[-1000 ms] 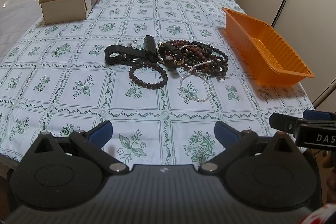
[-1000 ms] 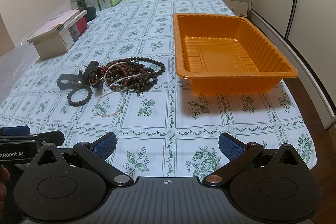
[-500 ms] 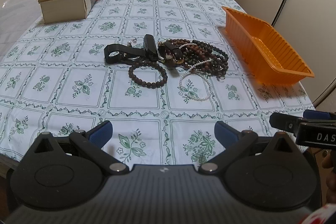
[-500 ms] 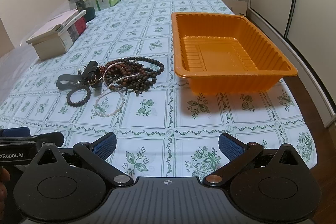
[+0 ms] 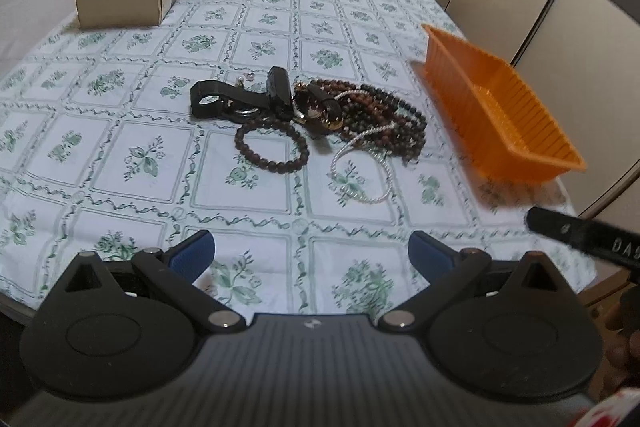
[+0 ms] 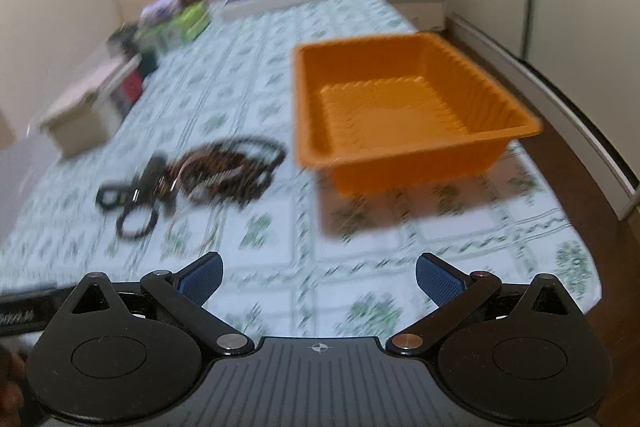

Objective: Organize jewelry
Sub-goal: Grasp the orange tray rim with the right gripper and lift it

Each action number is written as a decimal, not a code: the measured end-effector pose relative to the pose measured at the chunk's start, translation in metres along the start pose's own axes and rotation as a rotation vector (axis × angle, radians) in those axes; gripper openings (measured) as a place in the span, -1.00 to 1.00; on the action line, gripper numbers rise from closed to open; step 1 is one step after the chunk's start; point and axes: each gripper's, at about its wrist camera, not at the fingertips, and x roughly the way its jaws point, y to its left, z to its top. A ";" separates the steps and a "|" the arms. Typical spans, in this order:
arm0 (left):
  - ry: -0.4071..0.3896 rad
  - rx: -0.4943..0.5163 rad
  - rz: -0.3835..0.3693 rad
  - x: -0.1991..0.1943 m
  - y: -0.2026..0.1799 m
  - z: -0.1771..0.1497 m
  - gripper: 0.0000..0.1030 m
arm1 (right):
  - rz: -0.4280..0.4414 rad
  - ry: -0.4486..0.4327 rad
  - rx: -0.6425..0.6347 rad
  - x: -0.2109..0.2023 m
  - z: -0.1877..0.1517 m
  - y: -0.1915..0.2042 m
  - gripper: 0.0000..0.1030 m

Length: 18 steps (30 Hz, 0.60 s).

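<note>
- One bench (image 5: pixel 264 11) in a flowered cloth carries everything.
- Orange tray (image 6: pixel 400 115) stands empty, right of the jewelry.
- Jewelry pile (image 5: pixel 360 115) lies mid-bench; a dark bracelet (image 5: pixel 272 145) sits at its near edge.
- Left tongs (image 5: pixel 310 253) and right tongs (image 6: pixel 318 277): both wide open, holding nothing.

Blurred orange tray (image 6: pixel 404 115), bead pile (image 6: pixel 224 167) left; right tool (image 6: pixel 318 277) spread, empty

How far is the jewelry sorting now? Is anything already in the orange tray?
Nothing looks done: the orange tray is empty. Nothing is in hand: the left gripper and right gripper are open and hold nothing. Left: the whole jewelry pile, dark bead bracelet and white pearl strand lie on the tablecloth.
</note>
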 end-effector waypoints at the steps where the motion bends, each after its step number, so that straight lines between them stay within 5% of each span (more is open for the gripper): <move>1: 0.001 -0.015 -0.014 0.001 0.001 0.002 0.98 | 0.000 -0.028 0.027 -0.003 0.003 -0.007 0.99; 6: 0.006 -0.079 -0.071 0.007 0.006 0.014 0.98 | -0.045 -0.161 0.128 -0.013 0.026 -0.050 0.98; 18: -0.013 -0.097 -0.085 0.026 0.000 0.026 0.98 | -0.111 -0.224 0.326 0.027 0.071 -0.155 0.09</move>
